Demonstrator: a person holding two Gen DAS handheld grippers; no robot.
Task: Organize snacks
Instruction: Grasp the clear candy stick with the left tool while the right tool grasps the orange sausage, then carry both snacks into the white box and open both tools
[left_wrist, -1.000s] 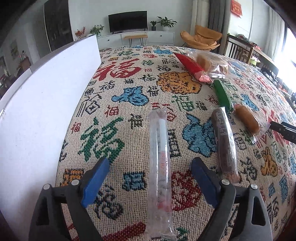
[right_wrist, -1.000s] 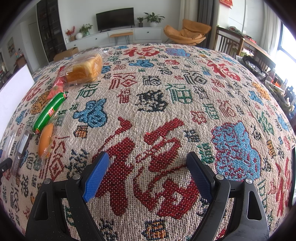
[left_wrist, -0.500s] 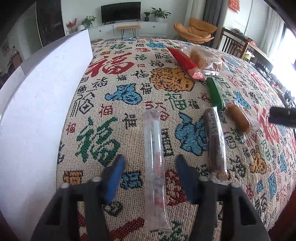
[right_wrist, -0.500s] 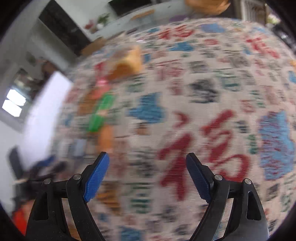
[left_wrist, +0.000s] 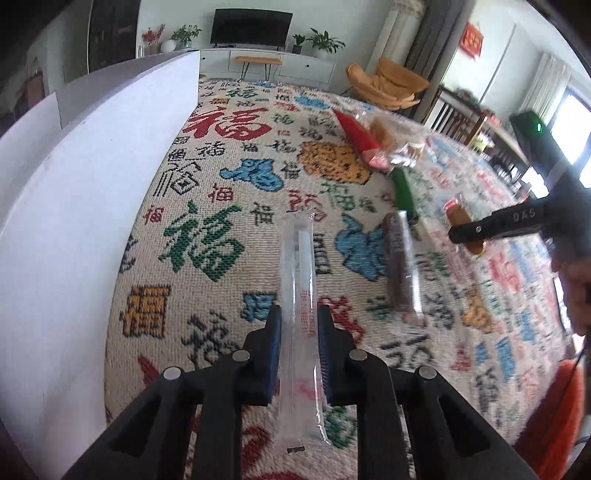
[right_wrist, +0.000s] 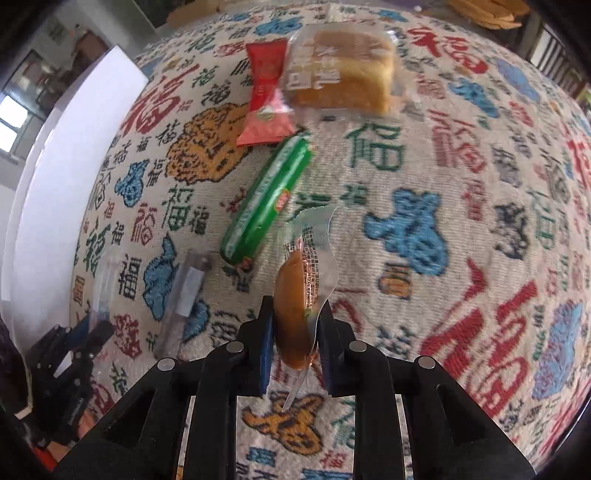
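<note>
Since a second ago both tools have gone from spread wide over the cloth to pinched on snacks. The right tool (right_wrist: 293, 334), which then hovered over bare pattern far from the snacks, has swung over to them and now clamps the orange sausage (right_wrist: 291, 314) between its blue pads, the clear wrapper sticking out toward 12 o'clock. The left tool (left_wrist: 298, 334), whose jaws stood well apart either side of the clear tube snack (left_wrist: 299, 302), has narrowed onto it and now pinches it near its lower half; the tube runs from 6 toward 12 o'clock.

The patterned cloth (left_wrist: 207, 236) covers the bench. The white board (left_wrist: 74, 206) stands along the cloth's edge at 9 o'clock in the left wrist view. In the right wrist view the wrapped bread (right_wrist: 343, 74) lies at 12 o'clock, with the red packet (right_wrist: 266, 99) just beside it at 11 o'clock, touching or overlapping its wrapper. The green sausage (right_wrist: 269, 199) lies diagonally below them, its lower end near the orange sausage's wrapper. The dark brown stick (left_wrist: 400, 266) lies on the cloth at 2 o'clock of the left tool, near the clear tube but apart from it.
</note>
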